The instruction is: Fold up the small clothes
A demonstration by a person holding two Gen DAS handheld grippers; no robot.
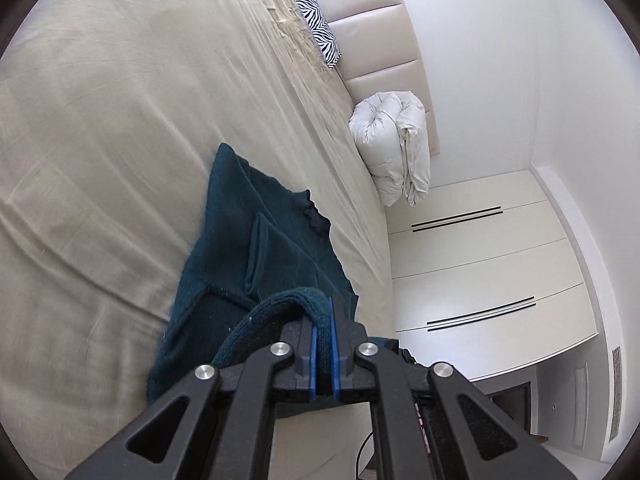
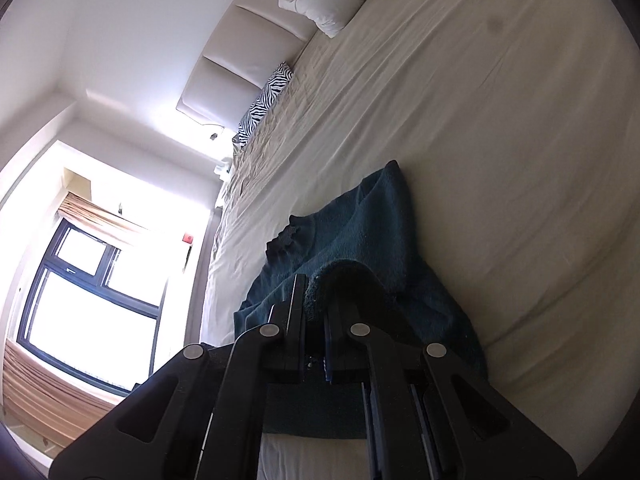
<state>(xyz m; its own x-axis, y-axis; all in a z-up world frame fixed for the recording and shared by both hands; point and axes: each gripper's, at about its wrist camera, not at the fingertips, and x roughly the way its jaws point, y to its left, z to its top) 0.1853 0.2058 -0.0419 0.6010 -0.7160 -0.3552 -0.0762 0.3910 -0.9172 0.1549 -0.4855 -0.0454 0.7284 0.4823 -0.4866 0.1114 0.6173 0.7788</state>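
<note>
A dark teal knit sweater lies on the beige bed sheet, its neck opening toward the headboard. My left gripper is shut on a thick ribbed edge of the sweater and lifts it off the bed. In the right wrist view the same sweater spreads over the sheet. My right gripper is shut on another bunched edge of the sweater. Both held edges are raised above the rest of the garment.
A folded white duvet and a zebra-print pillow lie by the padded headboard. White wardrobe doors stand past the bed's edge. A bright window with a curtain is in the right wrist view.
</note>
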